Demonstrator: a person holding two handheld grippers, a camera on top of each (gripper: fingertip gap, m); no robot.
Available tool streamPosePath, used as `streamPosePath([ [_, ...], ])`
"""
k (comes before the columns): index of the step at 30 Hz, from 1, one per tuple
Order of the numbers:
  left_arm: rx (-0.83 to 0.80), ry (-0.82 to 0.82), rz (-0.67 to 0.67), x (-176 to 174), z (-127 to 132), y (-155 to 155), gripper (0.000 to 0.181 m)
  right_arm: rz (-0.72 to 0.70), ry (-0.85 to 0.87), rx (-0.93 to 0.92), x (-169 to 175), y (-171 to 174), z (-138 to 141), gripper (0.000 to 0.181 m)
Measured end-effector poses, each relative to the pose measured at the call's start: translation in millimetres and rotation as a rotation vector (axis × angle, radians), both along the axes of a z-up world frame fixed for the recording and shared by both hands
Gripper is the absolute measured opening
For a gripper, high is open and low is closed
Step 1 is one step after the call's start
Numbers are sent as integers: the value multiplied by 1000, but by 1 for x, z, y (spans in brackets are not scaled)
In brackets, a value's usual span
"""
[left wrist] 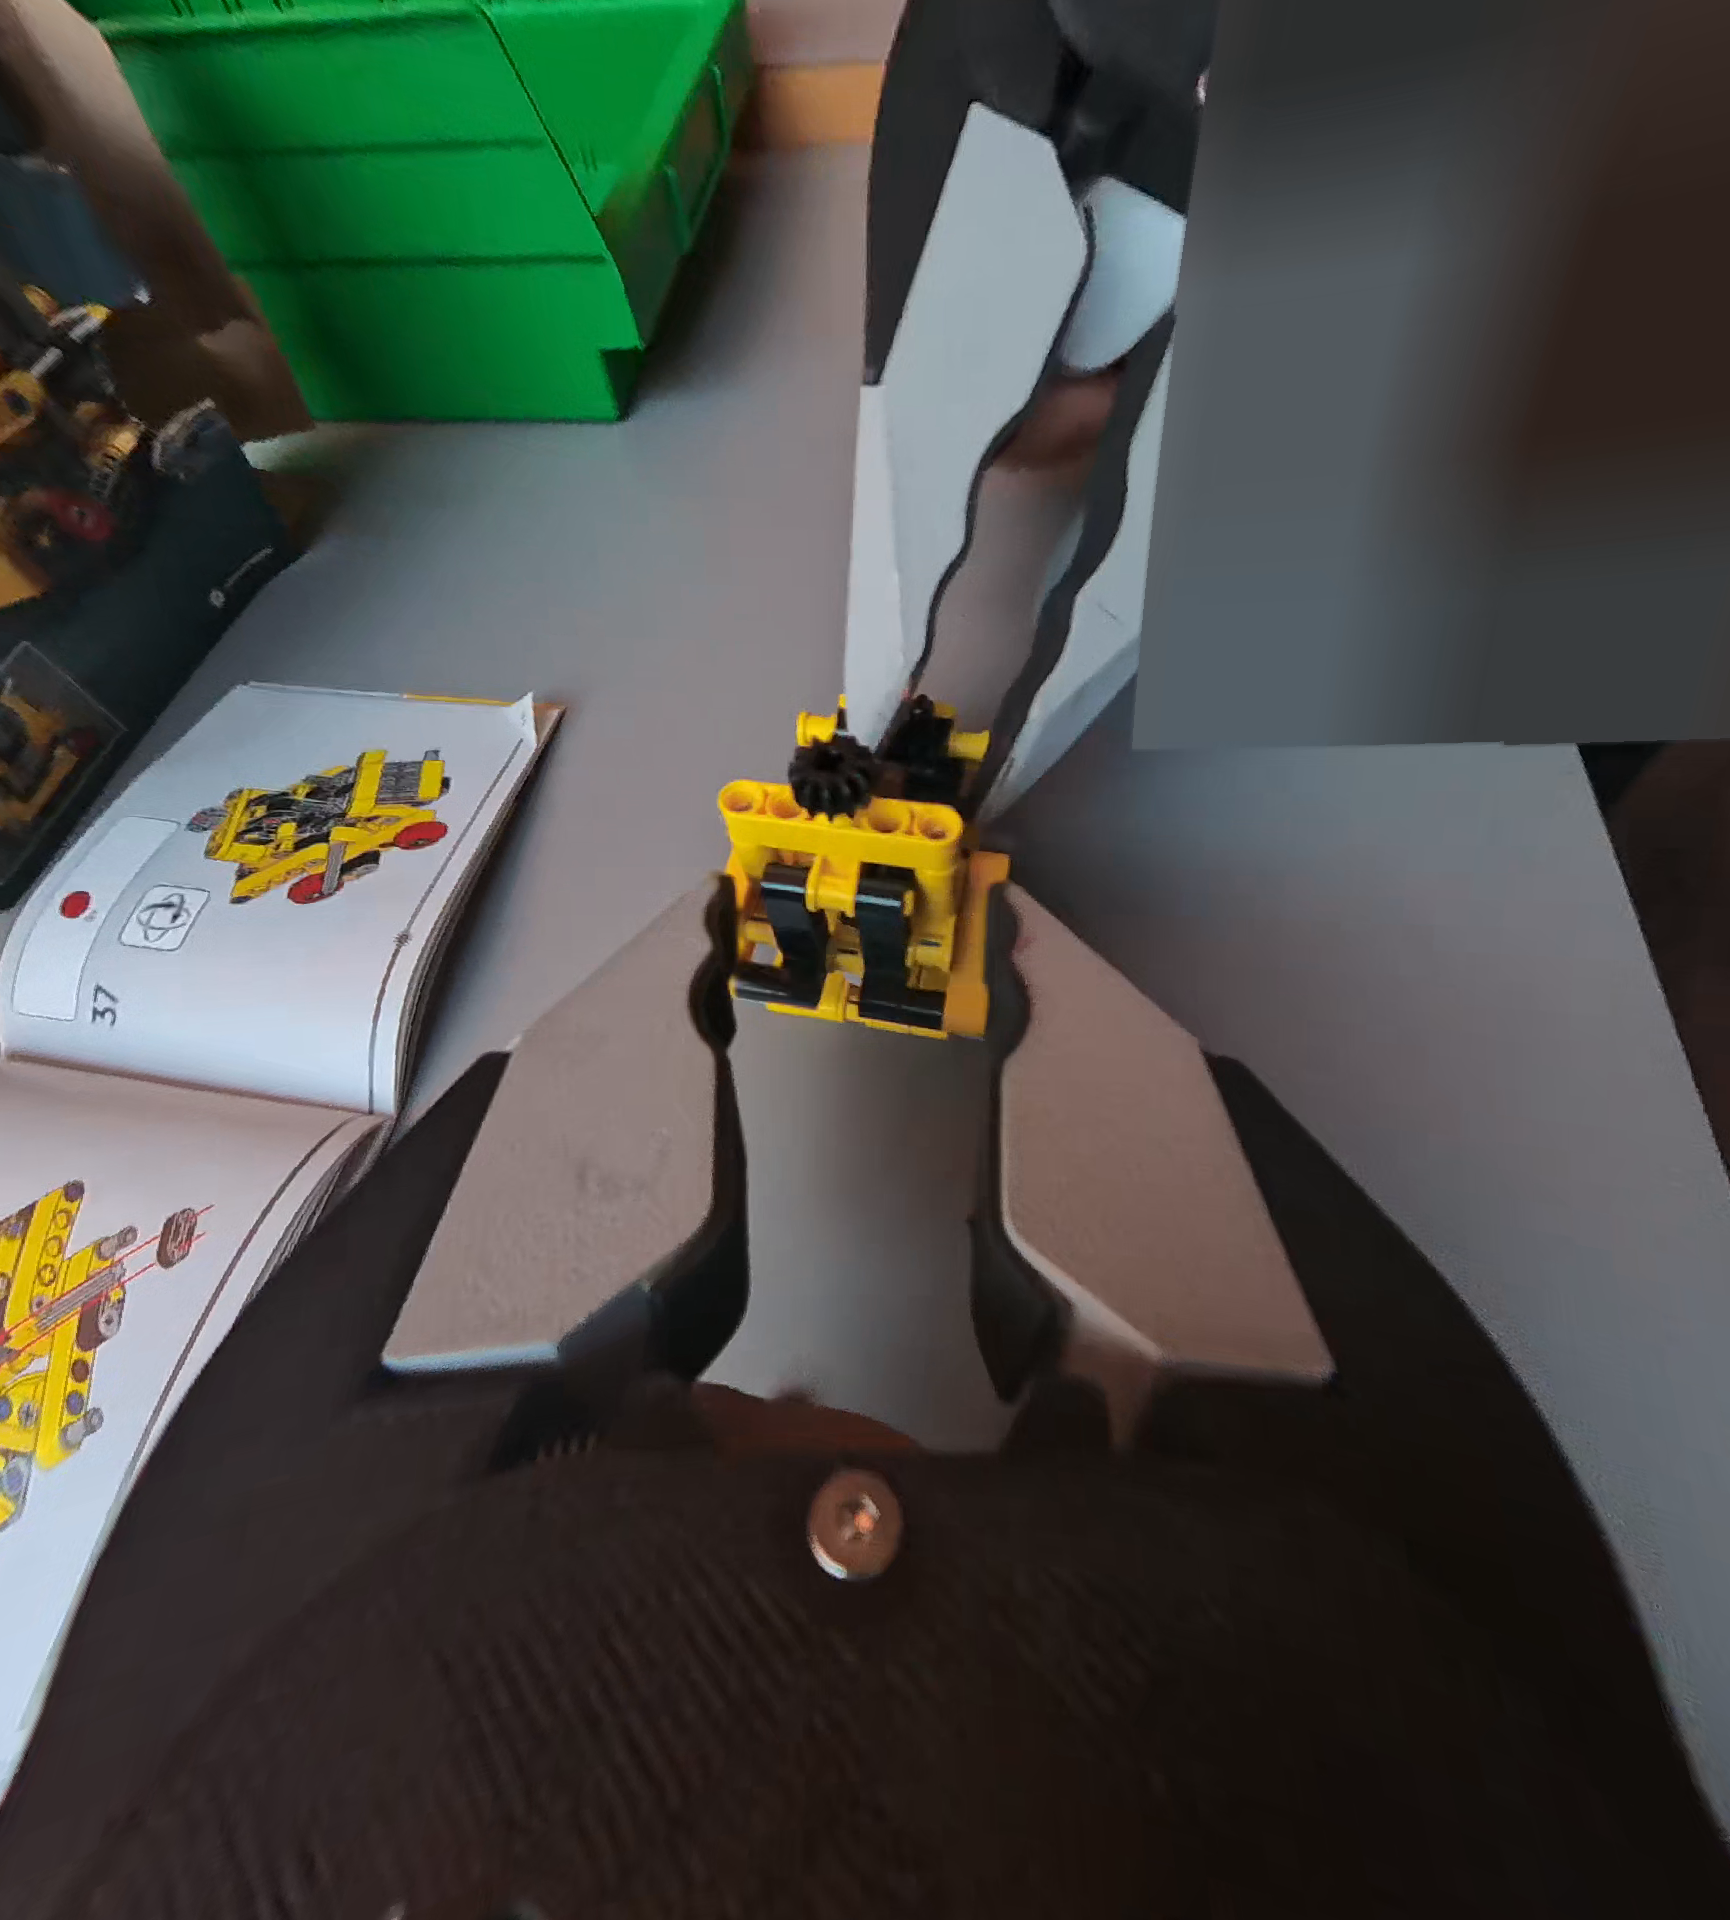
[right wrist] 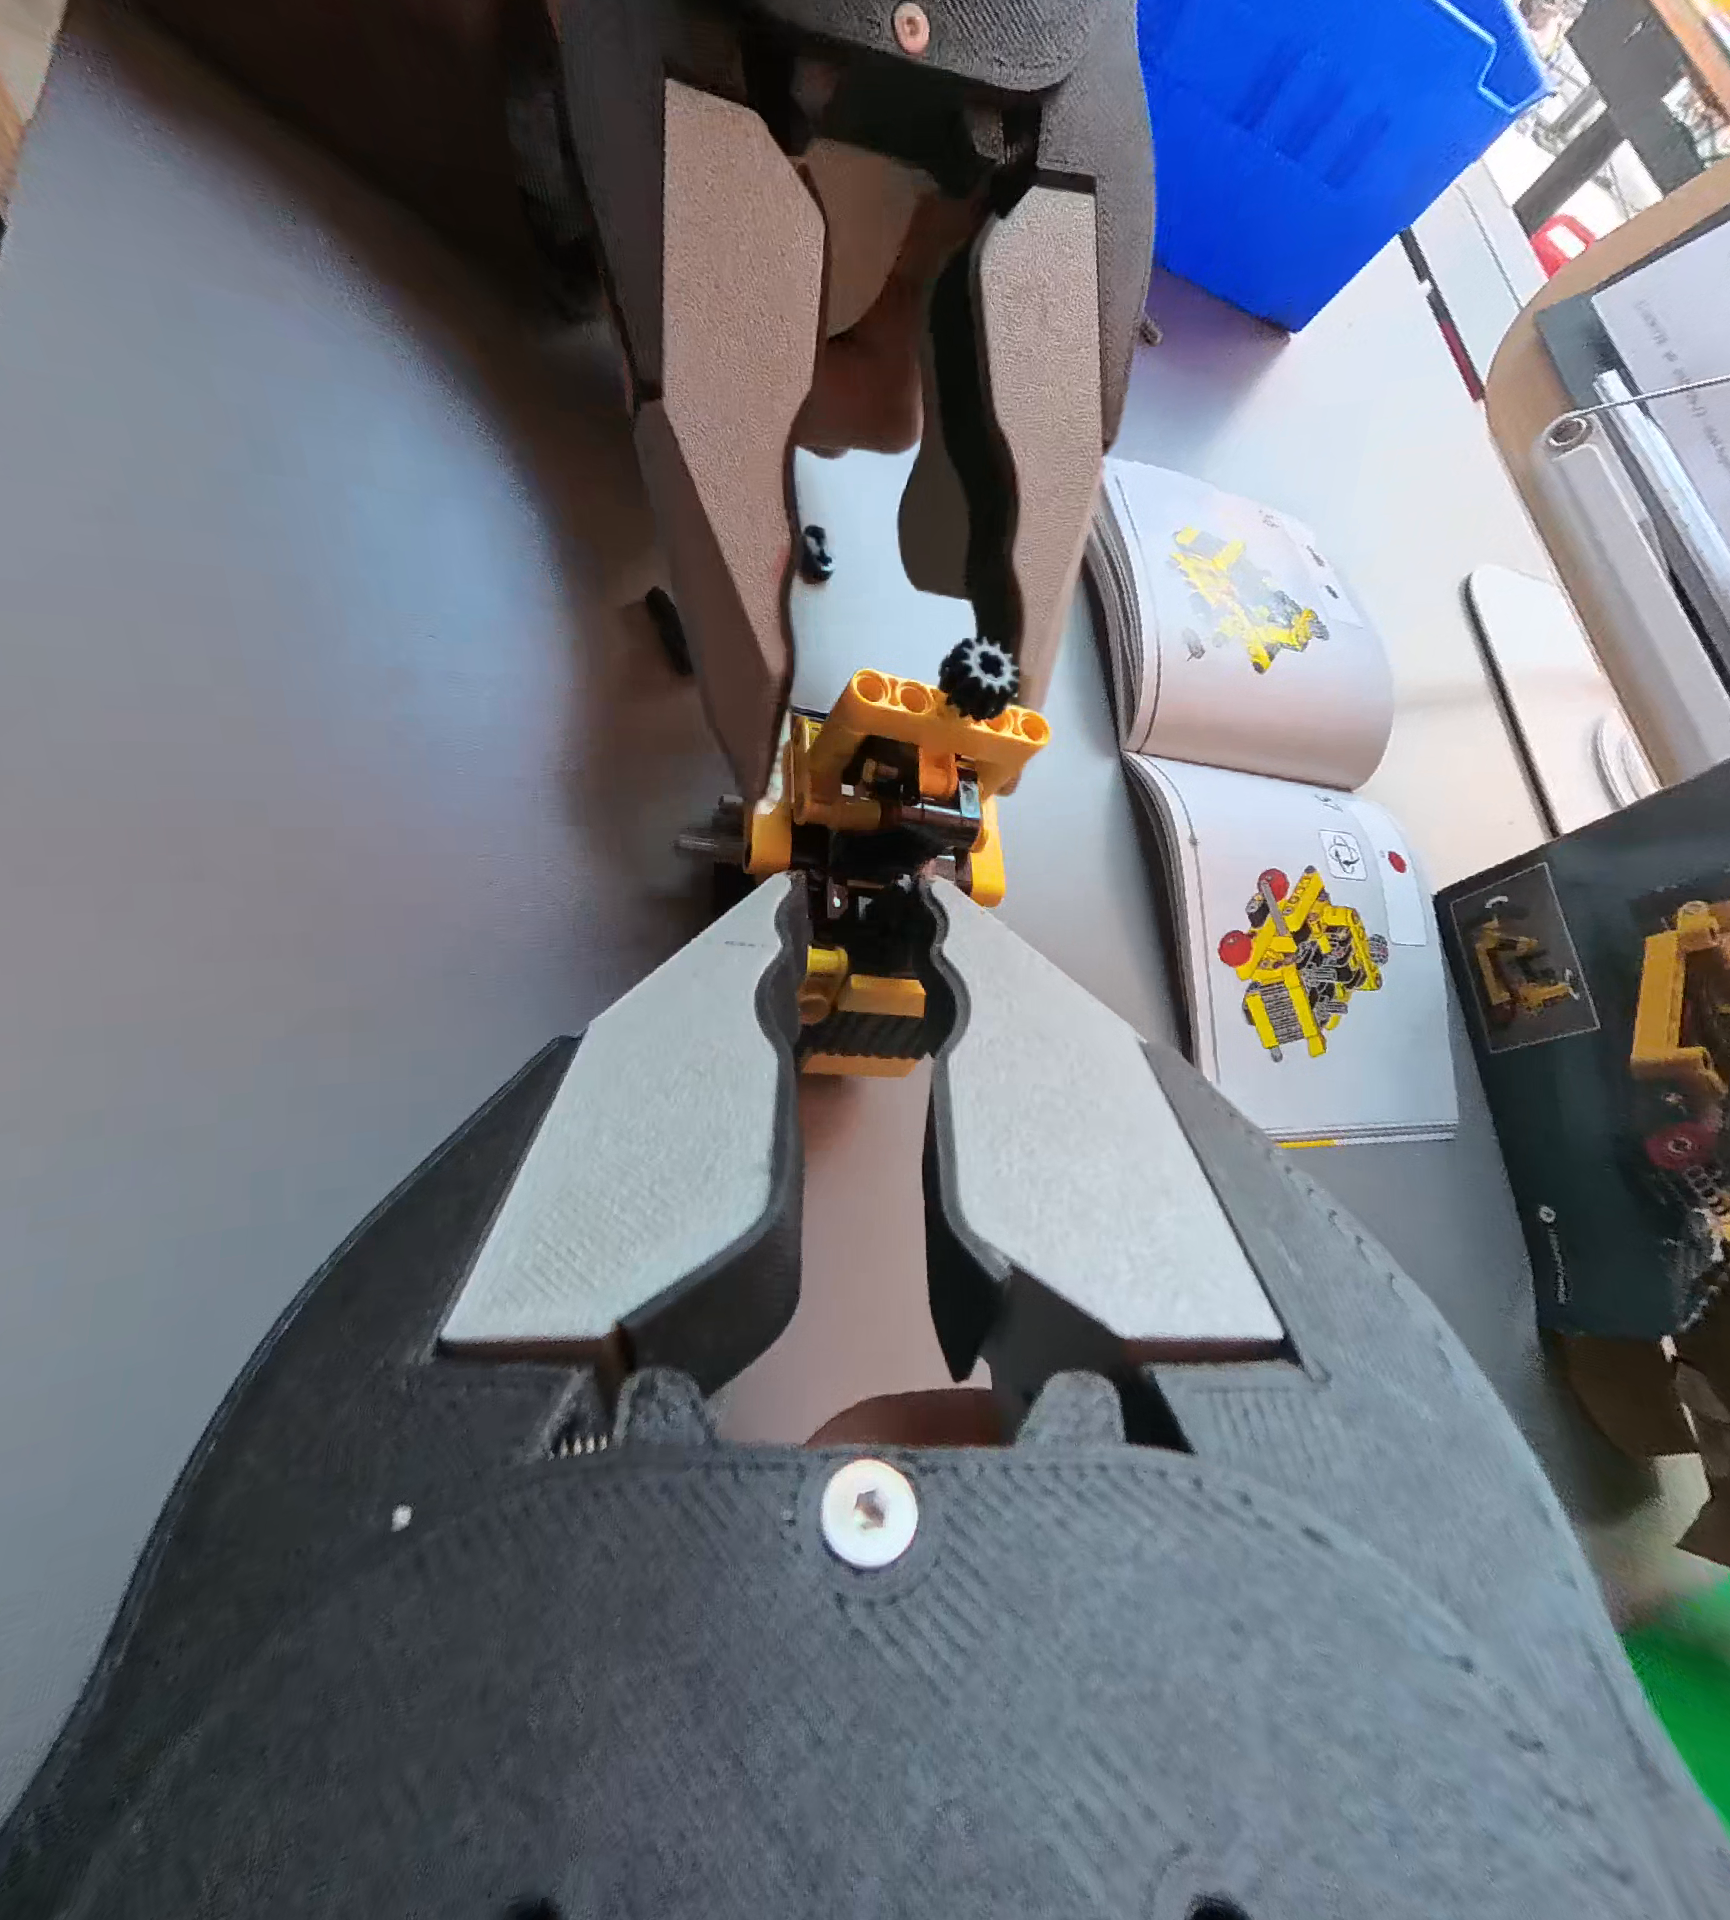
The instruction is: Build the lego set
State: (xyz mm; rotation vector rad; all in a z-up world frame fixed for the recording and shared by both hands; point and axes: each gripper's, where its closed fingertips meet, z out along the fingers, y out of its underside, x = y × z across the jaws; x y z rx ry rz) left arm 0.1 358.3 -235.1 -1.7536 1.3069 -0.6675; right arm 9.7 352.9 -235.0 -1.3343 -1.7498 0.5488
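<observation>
A small yellow and black lego model [left wrist: 856, 914] is held between both grippers above the grey table [left wrist: 1308, 987]. A black gear [left wrist: 825, 774] sits on its yellow beam. My left gripper [left wrist: 856, 930] is shut on the model's near end, one finger on each side. My right gripper [left wrist: 939, 748] reaches in from the far side and grips the other end. In the right wrist view my right gripper [right wrist: 861, 909] is shut on the model [right wrist: 866, 997], the gear [right wrist: 980, 675] is on top, and the left gripper [right wrist: 892, 732] holds the far end.
An open instruction booklet [left wrist: 248, 894] lies left of the model, also in the right wrist view [right wrist: 1287, 935]. The set's box [left wrist: 30, 468] and a green bin [left wrist: 445, 197] stand behind it. A blue bin [right wrist: 1328, 135] and a small black piece [right wrist: 816, 551] are on the table. Only a small space, under 4 cm, lies between the two pairs of fingers.
</observation>
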Motion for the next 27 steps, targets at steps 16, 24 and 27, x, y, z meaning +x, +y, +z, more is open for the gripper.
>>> streamPosePath([
  [16, -105, -68, -115, 5, 3, -3, 40, -22, 67, -189, -3, 3, 4, 25],
  [24, -107, -64, -119, 5, 3, -3, 40, -10, 70, -191, -3, 3, 4, 25],
  [27, -106, -63, -119, 5, 3, -3, 40, -5, 75, -193, -2, 2, 4, 25],
])
